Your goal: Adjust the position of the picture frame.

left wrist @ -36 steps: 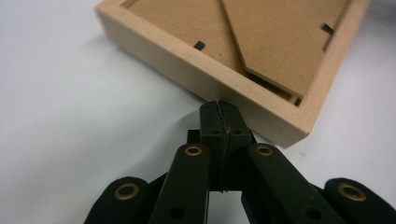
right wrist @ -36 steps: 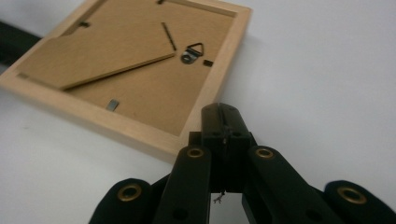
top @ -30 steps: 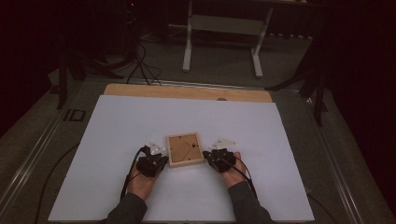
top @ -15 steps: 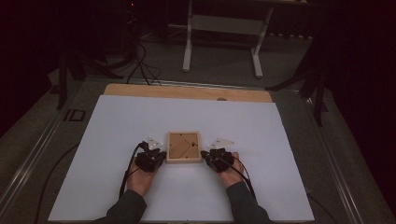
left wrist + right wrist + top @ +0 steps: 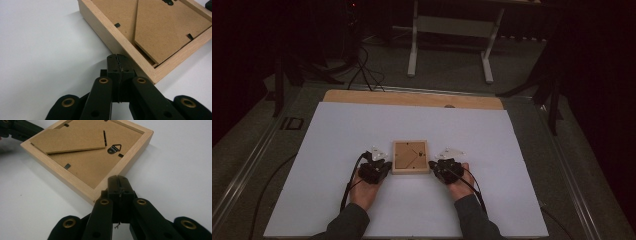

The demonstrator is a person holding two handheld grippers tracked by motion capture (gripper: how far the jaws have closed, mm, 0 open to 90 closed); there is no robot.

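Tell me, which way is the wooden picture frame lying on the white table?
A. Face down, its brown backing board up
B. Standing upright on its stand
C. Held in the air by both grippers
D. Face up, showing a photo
A: the picture frame lies flat, its brown backing board and metal hanger facing up.

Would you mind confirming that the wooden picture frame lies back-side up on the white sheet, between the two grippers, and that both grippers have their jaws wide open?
Not quite: the jaws are shut, not wide open. Each gripper view shows its own two black jaws pressed together at the tips with nothing between them. The rest holds: the wooden picture frame lies back-side up on the white sheet, between the left gripper and the right gripper.
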